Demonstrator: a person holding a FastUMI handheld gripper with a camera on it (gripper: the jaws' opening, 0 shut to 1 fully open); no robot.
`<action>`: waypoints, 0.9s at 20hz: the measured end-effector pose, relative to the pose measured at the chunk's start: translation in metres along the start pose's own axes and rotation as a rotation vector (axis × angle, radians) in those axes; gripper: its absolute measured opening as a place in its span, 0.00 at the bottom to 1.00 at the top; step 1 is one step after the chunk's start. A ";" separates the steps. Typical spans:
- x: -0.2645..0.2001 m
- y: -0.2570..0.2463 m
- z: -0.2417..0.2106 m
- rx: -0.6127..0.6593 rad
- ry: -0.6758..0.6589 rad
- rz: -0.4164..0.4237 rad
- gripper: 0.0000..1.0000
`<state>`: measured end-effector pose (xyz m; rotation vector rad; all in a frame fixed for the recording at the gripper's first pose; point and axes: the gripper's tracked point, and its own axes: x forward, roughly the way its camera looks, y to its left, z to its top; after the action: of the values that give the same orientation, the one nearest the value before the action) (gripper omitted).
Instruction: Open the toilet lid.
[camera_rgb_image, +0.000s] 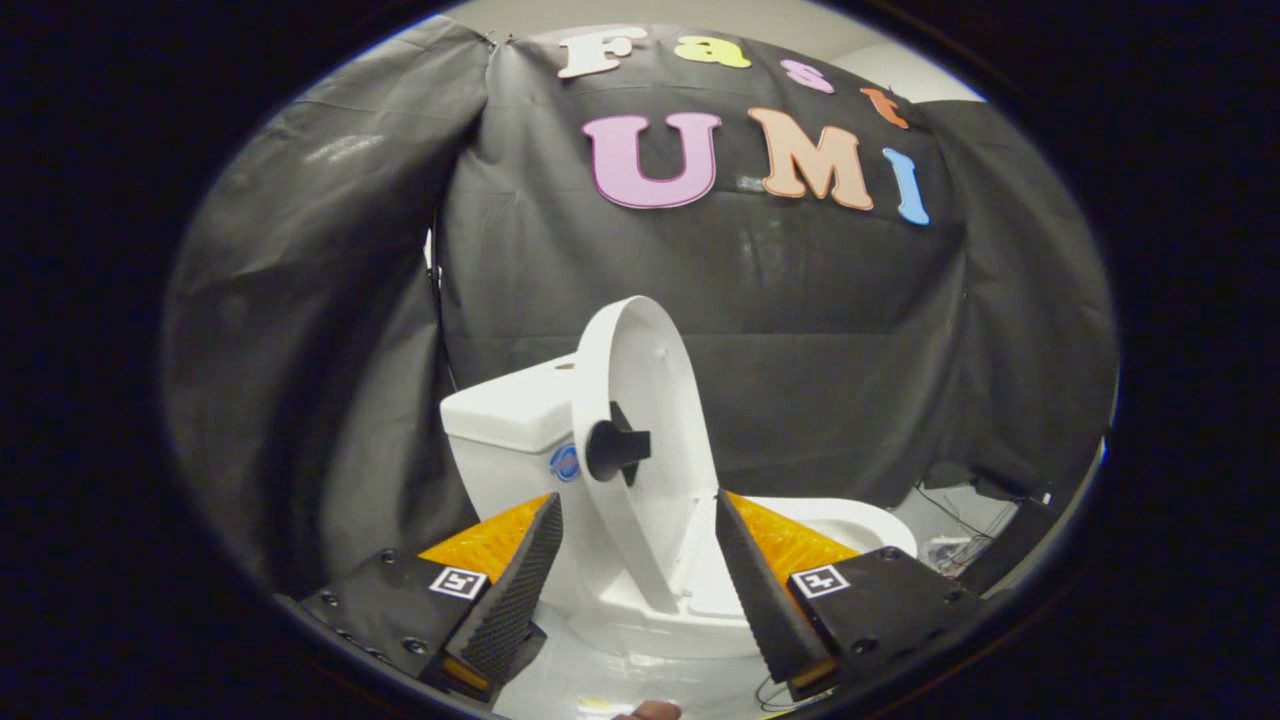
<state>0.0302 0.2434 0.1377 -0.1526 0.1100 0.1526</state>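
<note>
toilet lid (640, 400) raised, gripper (638, 520) fingers apart (empty)

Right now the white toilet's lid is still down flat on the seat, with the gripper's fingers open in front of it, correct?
Not quite. In the gripper view the lid stands raised, near upright beside the tank; the gripper is open in front of it.

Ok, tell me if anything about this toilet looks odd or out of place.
One thing: a black knob sticks out of the raised lid, which an ordinary toilet lacks. Otherwise nothing looks spilled or damaged. The gripper is open, its fingers either side of the lid's lower end.
</note>
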 end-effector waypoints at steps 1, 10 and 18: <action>-0.005 -0.009 -0.003 -0.004 0.009 -0.007 0.95; -0.033 -0.089 -0.011 -0.083 -0.006 -0.075 0.95; -0.046 -0.124 0.004 -0.048 -0.169 -0.059 0.97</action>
<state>0.0052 0.1164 0.1645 -0.1904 -0.0662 0.1088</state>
